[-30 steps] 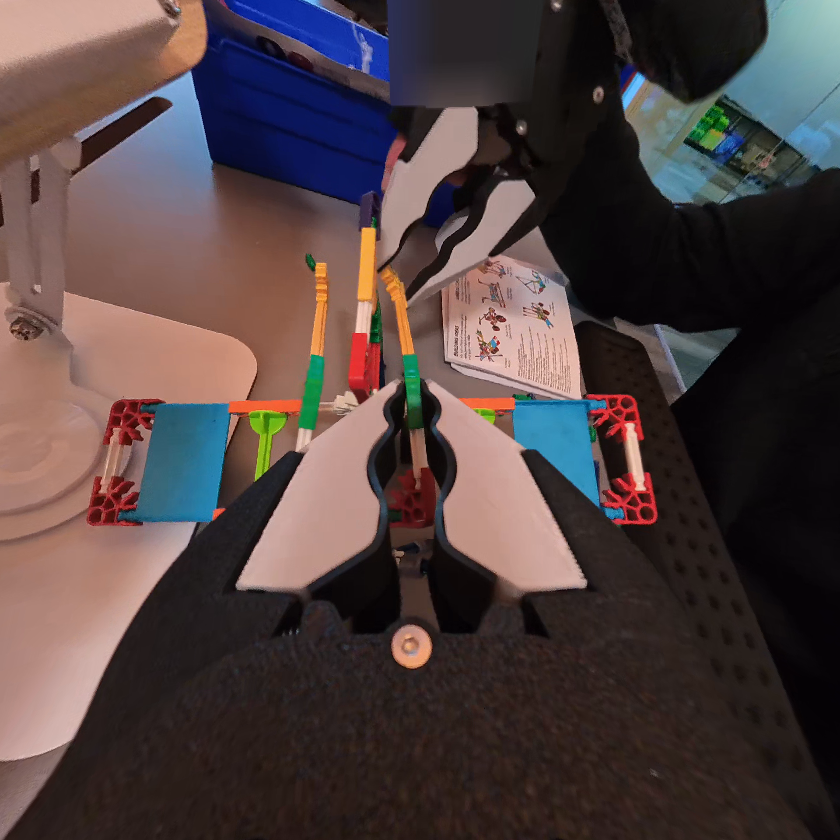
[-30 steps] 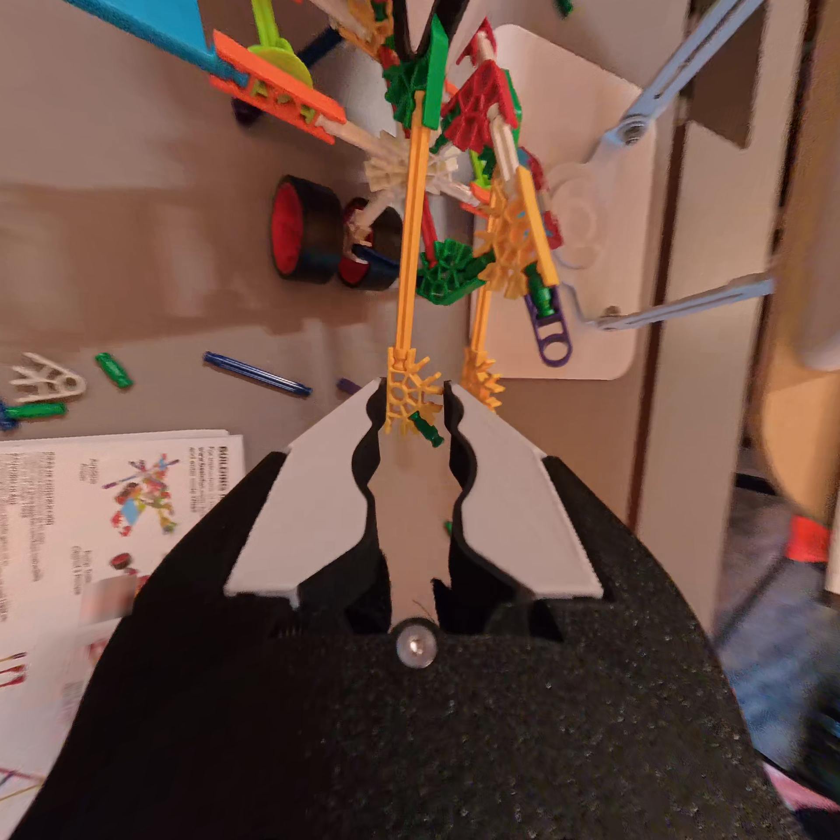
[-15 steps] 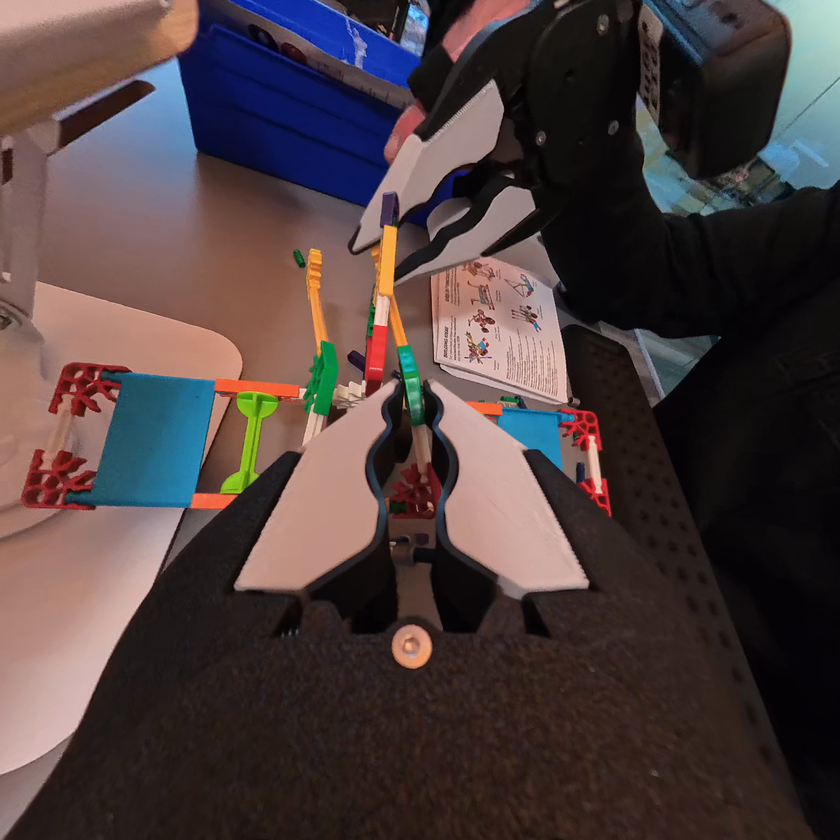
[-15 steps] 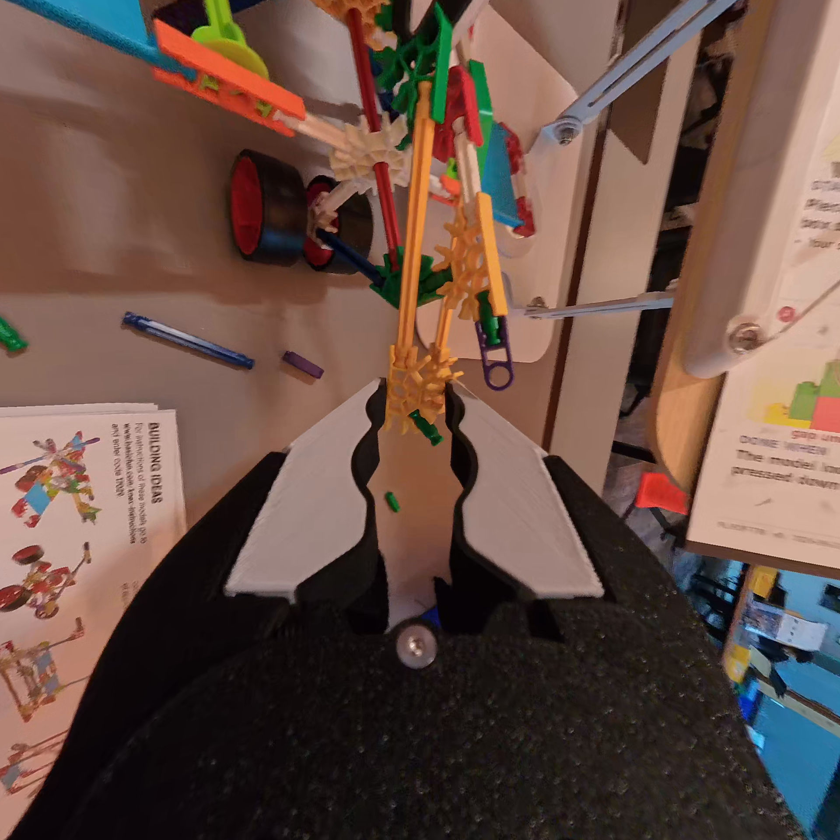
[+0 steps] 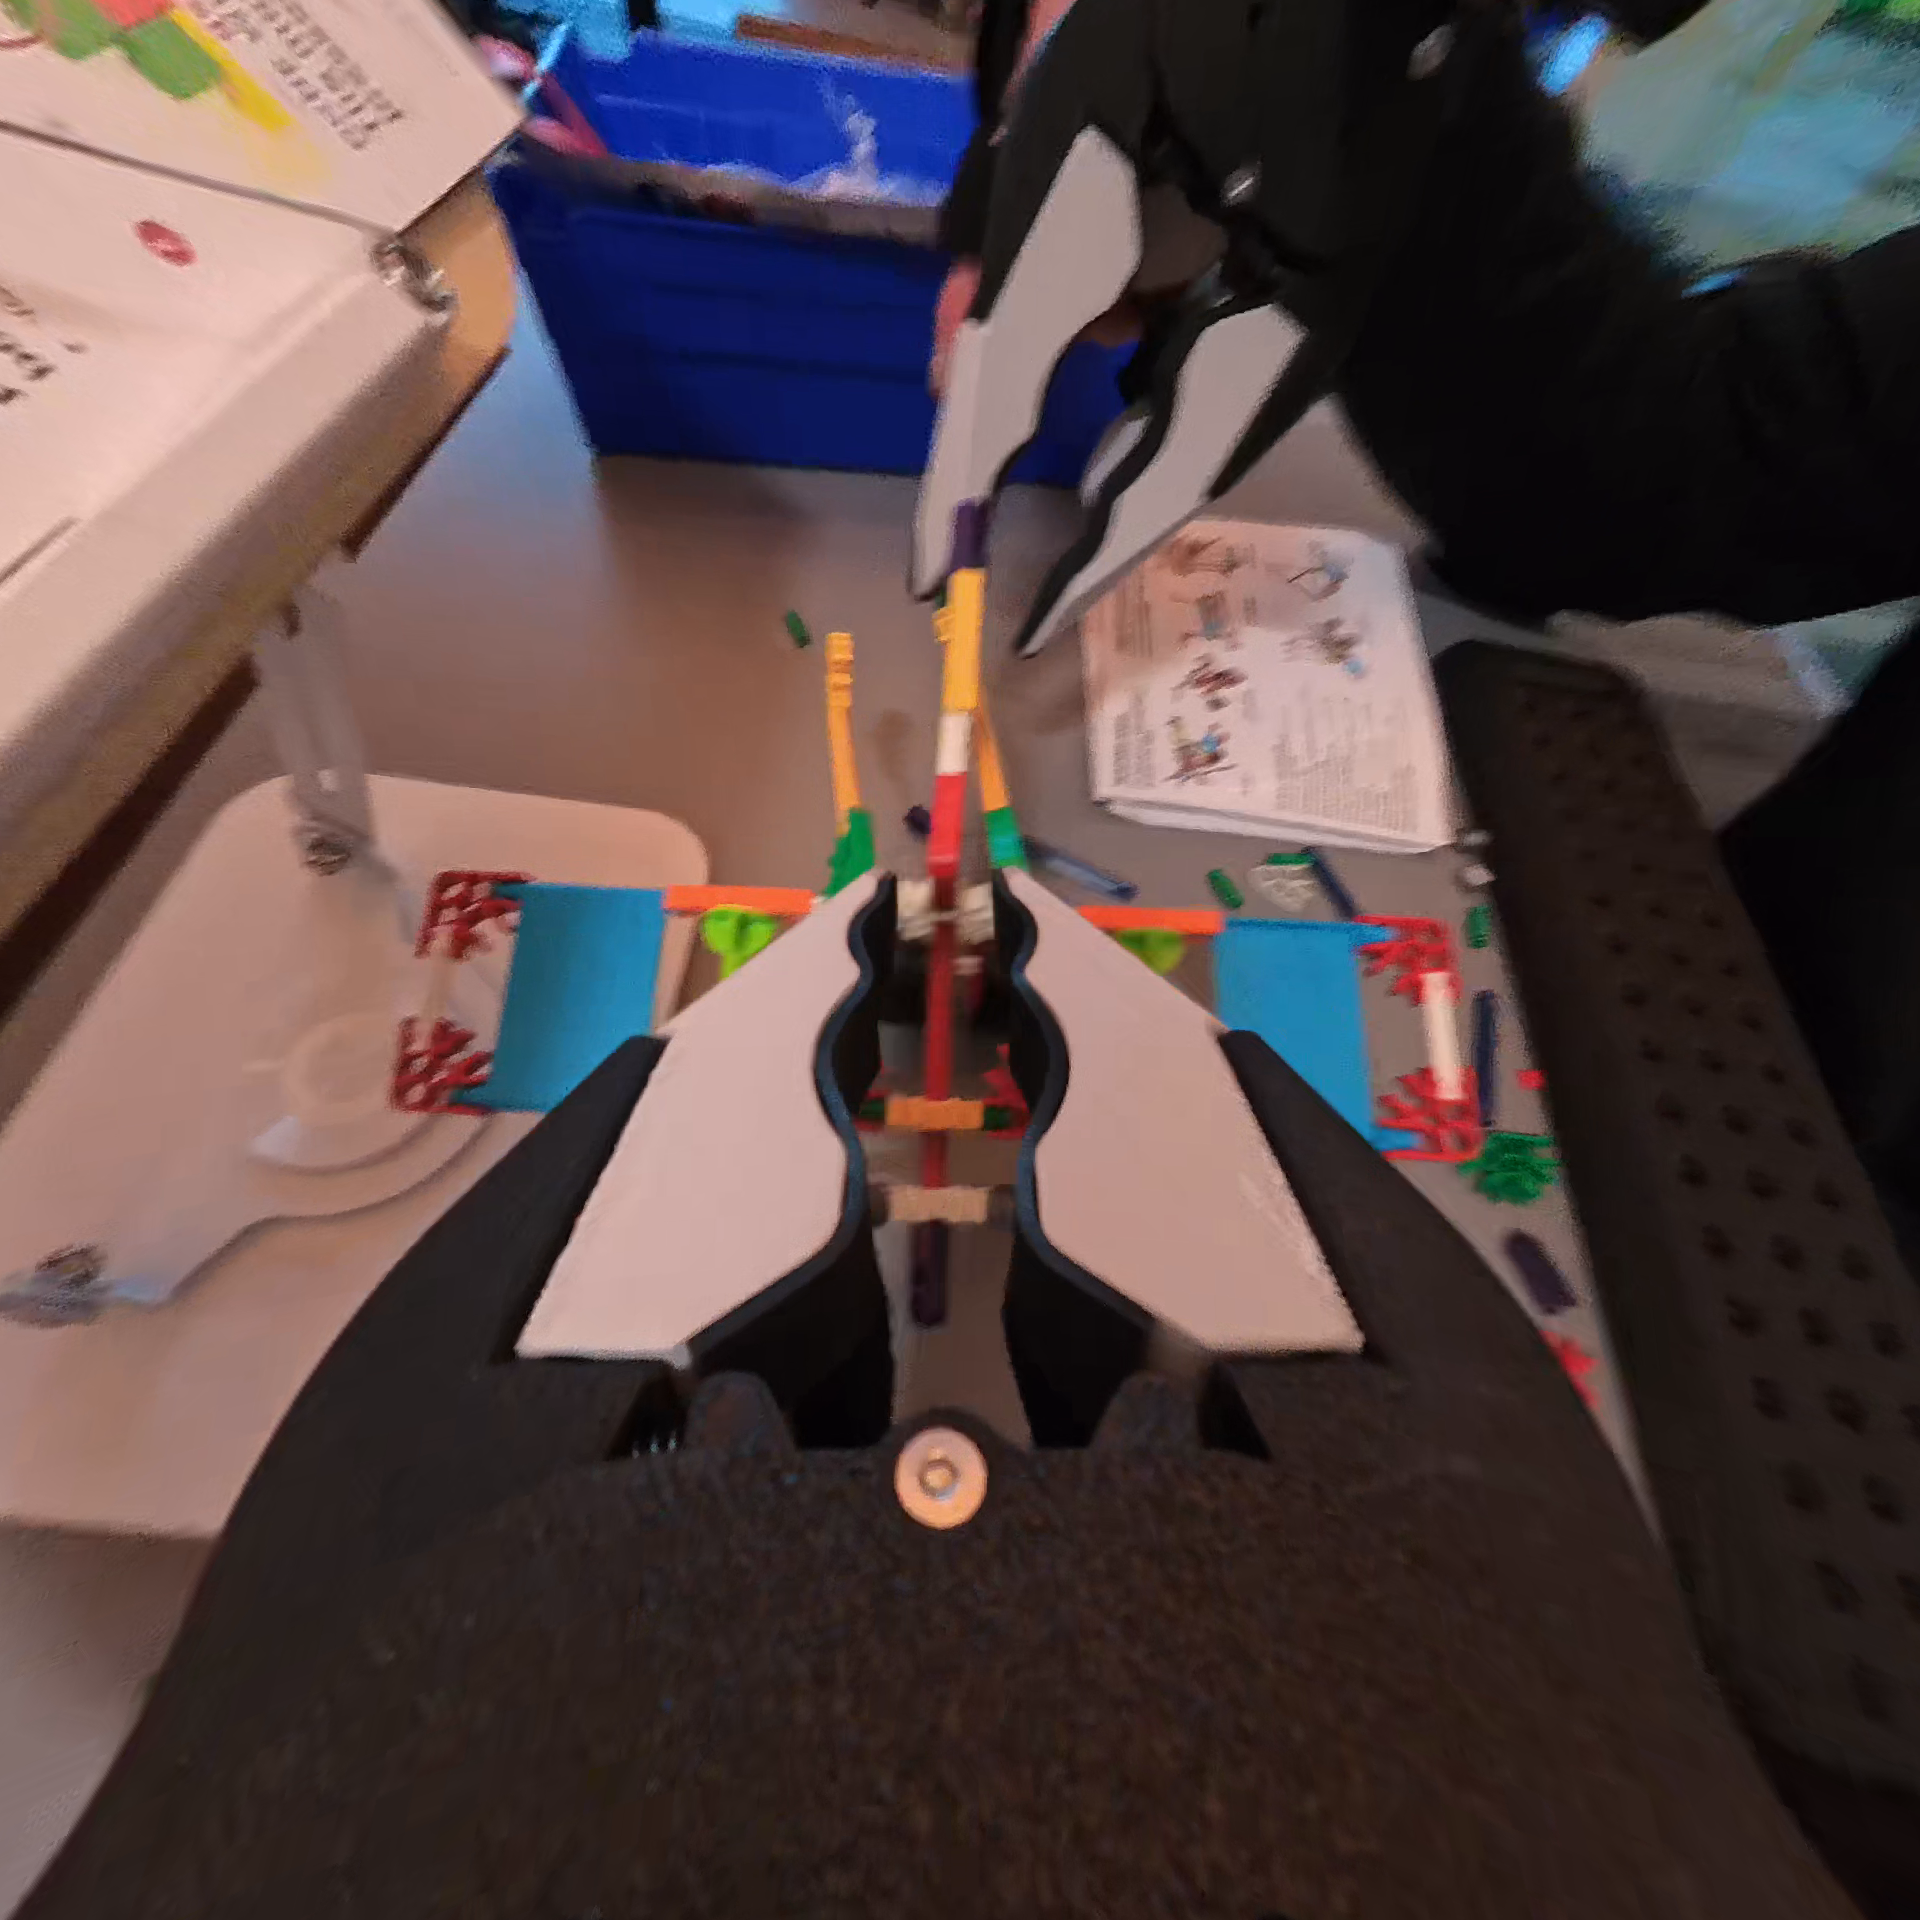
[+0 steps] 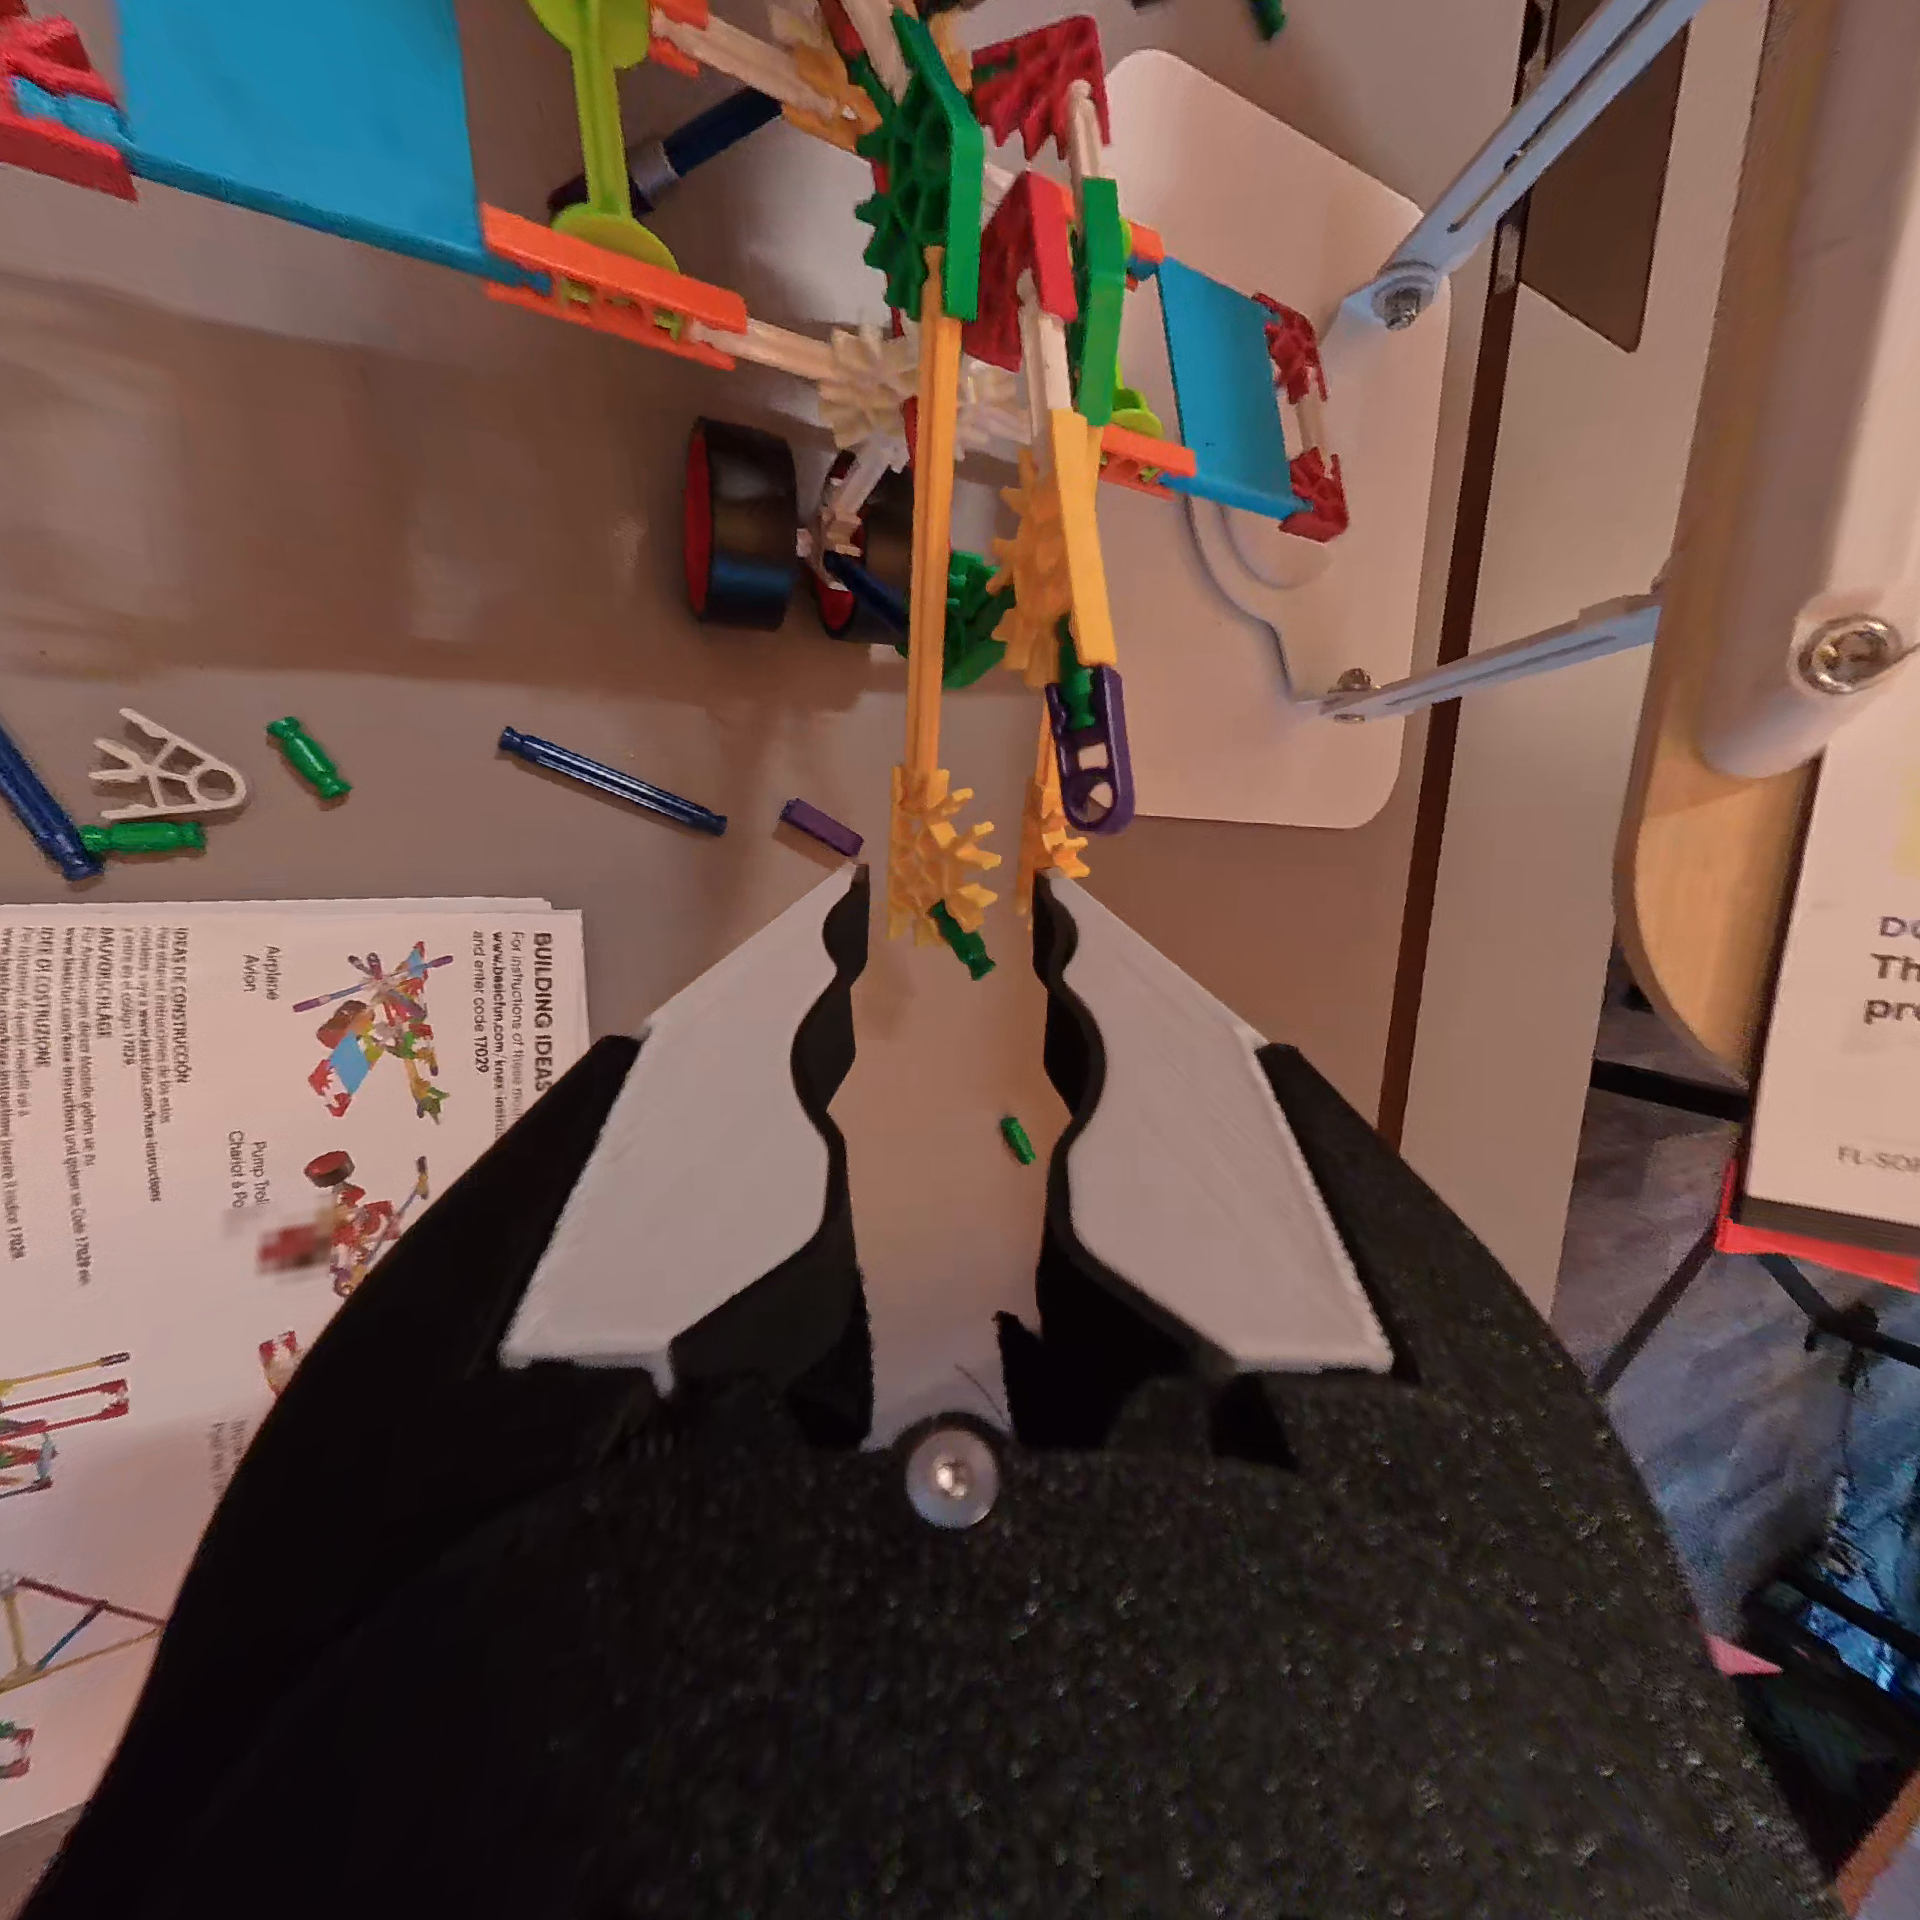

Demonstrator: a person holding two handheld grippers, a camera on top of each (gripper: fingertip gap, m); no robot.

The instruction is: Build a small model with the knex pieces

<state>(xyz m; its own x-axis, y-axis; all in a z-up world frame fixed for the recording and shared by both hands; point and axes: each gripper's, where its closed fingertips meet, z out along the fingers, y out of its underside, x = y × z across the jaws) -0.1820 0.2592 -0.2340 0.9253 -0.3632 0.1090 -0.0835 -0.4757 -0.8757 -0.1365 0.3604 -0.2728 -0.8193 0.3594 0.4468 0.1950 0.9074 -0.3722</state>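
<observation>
A colourful rod-and-connector toy model [image 5: 940,831] has blue wing panels, red corner connectors and two black wheels [image 6: 738,540]. My left gripper [image 5: 940,896] straddles its middle. Its jaws close on the white connectors and red spine rod of the body. My right gripper [image 6: 948,883] is open at the far end of the model. A yellow connector [image 6: 935,868] on a long yellow rod sits between its fingertips, touching neither. In the left wrist view the right gripper [image 5: 982,603] hangs open over the model's purple-tipped yellow end.
A blue bin [image 5: 748,312] stands at the back. An instruction booklet [image 6: 291,1091] lies beside the model. A white stand base [image 6: 1299,520] is under one wing. Loose rods and connectors, such as a blue rod [image 6: 613,779], lie scattered. A black perforated surface [image 5: 1714,1143] is on the right. Left tips to right tips: about 12 cm.
My right gripper's jaws have spread away from the yellow connector they closed around. My left gripper now sits over the model's spine with a wider jaw gap; the model looks centred.
</observation>
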